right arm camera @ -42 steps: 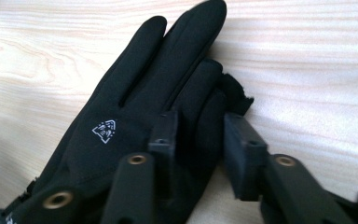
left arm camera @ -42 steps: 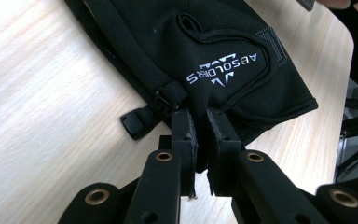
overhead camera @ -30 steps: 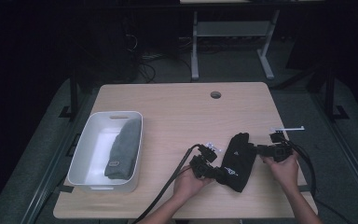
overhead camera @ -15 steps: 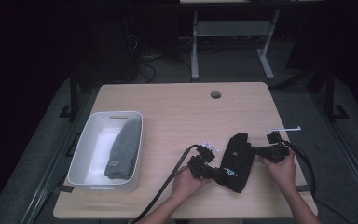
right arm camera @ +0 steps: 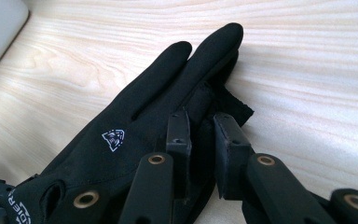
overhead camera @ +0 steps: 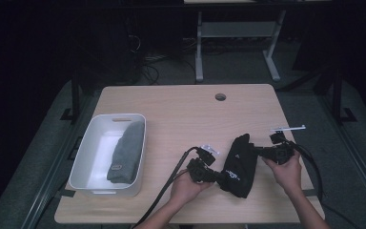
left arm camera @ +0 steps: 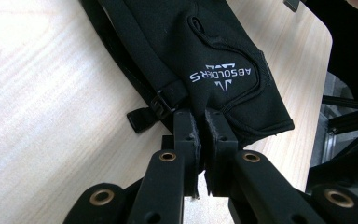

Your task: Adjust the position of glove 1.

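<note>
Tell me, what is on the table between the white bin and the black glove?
Nothing lies there. In the high view, bare wood runs from the white bin to the black glove, apart from the left tongs and their cable at the glove's end.

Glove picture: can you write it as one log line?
left claw: shut on glove cuff | right claw: just closing on glove fingers | bin: grey cloth inside

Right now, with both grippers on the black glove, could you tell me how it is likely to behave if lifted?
The black glove is thin fabric lying flat, so it will probably sag between the left gripper and right gripper. It looks light. Its loose strap may dangle.
</note>
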The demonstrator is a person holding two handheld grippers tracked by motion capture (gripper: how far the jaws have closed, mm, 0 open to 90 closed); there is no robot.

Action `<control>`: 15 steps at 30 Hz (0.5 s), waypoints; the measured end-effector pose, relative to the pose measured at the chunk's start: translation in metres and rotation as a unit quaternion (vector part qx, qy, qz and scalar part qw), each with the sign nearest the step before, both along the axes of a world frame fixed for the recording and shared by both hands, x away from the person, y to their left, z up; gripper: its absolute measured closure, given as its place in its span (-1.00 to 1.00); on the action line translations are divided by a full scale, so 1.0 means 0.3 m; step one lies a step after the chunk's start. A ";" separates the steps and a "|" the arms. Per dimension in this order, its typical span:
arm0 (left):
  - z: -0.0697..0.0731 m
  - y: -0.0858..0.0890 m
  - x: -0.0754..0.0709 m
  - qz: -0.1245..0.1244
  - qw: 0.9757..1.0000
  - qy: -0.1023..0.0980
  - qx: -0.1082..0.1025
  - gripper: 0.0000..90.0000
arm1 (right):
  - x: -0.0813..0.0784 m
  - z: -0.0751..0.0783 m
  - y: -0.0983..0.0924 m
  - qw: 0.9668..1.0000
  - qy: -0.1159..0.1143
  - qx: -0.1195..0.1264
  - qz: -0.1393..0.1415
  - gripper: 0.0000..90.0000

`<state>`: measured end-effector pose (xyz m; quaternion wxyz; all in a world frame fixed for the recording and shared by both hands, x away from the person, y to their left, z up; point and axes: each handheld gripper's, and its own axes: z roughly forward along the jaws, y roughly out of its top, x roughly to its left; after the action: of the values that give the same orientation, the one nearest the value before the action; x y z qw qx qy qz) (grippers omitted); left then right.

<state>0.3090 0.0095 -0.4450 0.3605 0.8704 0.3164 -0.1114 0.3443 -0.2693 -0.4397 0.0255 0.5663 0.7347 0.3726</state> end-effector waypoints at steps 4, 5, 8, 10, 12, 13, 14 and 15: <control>-0.034 -0.021 0.006 0.001 0.999 0.039 -0.004 0.34 | 0.003 -0.008 0.005 1.000 0.001 -0.019 -0.001 0.72; -0.040 -0.028 0.003 0.001 0.999 0.038 -0.006 0.14 | 0.003 -0.014 0.003 1.000 0.001 -0.020 -0.001 0.72; -0.047 -0.054 -0.004 -0.005 0.999 0.048 -0.006 -0.01 | -0.002 -0.027 -0.003 1.000 0.002 -0.020 -0.005 0.72; -0.047 -0.073 -0.009 -0.004 0.999 0.037 0.005 -0.01 | -0.007 -0.034 -0.006 1.000 0.004 -0.018 -0.008 0.72; -0.041 -0.093 -0.014 0.002 1.000 0.024 0.019 0.01 | -0.011 -0.036 -0.010 1.000 0.002 -0.019 -0.010 0.72; -0.038 -0.102 -0.017 0.002 0.999 0.009 0.032 0.08 | -0.013 -0.036 -0.010 1.000 0.002 -0.017 -0.012 0.72; -0.035 -0.112 -0.024 0.002 0.999 -0.005 0.044 0.18 | -0.014 -0.038 -0.013 1.000 0.001 -0.018 -0.010 0.73; -0.033 -0.122 -0.028 0.000 0.998 -0.022 0.055 0.28 | -0.015 -0.040 -0.014 1.000 0.002 -0.018 -0.013 0.73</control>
<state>0.3007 -0.0272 -0.4550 0.3187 0.8913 0.3138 -0.0748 0.3398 -0.2736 -0.4516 0.0390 0.5761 0.7341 0.3574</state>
